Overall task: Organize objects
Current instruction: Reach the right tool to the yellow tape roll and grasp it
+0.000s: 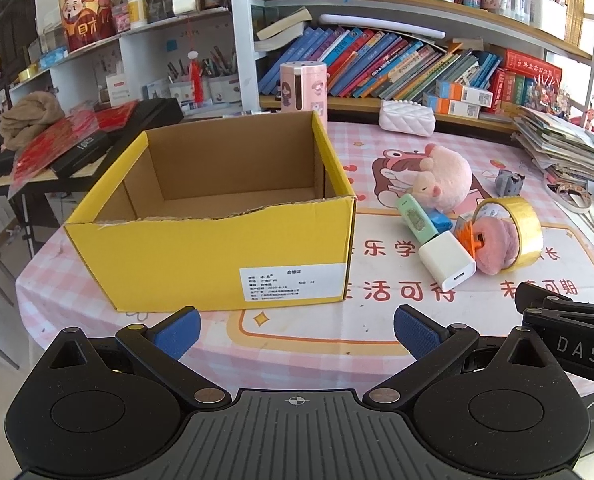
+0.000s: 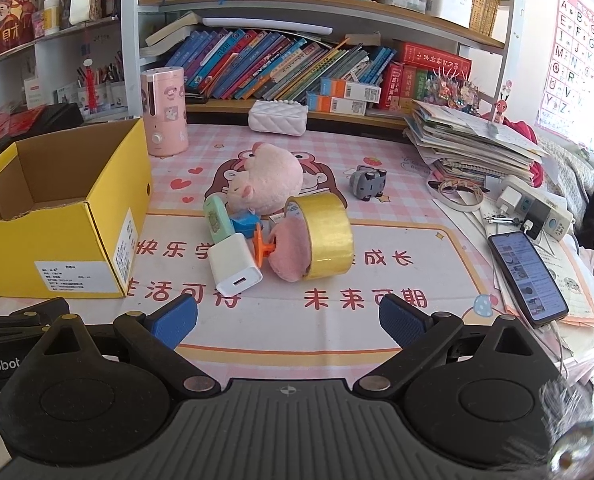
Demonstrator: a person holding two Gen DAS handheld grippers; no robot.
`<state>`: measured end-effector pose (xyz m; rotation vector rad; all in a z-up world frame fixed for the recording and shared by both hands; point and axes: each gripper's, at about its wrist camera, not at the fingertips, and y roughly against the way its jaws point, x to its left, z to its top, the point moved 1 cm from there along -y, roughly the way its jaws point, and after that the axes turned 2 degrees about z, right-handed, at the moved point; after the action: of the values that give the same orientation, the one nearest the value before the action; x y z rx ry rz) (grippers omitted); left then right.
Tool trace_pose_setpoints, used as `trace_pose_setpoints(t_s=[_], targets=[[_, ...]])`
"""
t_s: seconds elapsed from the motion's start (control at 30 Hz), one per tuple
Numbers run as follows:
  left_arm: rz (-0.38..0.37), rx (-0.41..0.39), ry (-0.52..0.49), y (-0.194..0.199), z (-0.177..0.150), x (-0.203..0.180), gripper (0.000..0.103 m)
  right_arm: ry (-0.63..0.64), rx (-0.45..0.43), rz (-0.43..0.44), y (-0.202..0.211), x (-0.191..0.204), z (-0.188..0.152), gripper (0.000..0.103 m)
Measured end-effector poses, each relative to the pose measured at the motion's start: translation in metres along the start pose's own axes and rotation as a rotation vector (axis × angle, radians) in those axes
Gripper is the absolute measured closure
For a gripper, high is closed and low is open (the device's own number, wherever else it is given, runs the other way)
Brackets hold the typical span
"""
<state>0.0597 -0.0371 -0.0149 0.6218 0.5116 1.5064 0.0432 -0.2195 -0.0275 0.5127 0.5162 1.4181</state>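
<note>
Hovering near the table edge, the left gripper (image 1: 295,330) and right gripper (image 2: 287,320) both gape wide, empty. The box (image 1: 217,240) sits left, seemingly empty, ready for the clutter just right: charger (image 2: 236,266), tape (image 2: 329,232), plush (image 2: 271,182).

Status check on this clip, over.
Left gripper open, right gripper open. Yellow box holds nothing visible. White charger, gold tape roll clustered, path unobstructed.

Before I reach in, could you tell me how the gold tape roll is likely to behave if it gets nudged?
The gold tape roll stands on its edge, so it would probably roll. It leans against the pink plush ring, which may check it that way. It looks stiff and hollow, likely light, with a glossy, perhaps slippery surface.
</note>
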Motion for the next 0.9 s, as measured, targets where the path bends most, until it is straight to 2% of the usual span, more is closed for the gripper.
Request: trace_pose_setpoints(t_s=[0.17, 0.47, 0.9], targets=[[-0.006, 0.014, 0.006, -0.006, 0.002, -0.004, 0.000, 0.002, 0.007, 0.002, -0.005, -0.004, 0.001, 0.005], [0.011, 0.029, 0.009, -0.022, 0.011, -0.027, 0.001, 0.036, 0.017, 0.052, -0.028, -0.016, 0.015, 0.015], [0.040, 0.084, 0.038, -0.043, 0.015, -0.076, 0.001, 0.106, 0.047, 0.093, -0.089, -0.060, 0.042, 0.017]])
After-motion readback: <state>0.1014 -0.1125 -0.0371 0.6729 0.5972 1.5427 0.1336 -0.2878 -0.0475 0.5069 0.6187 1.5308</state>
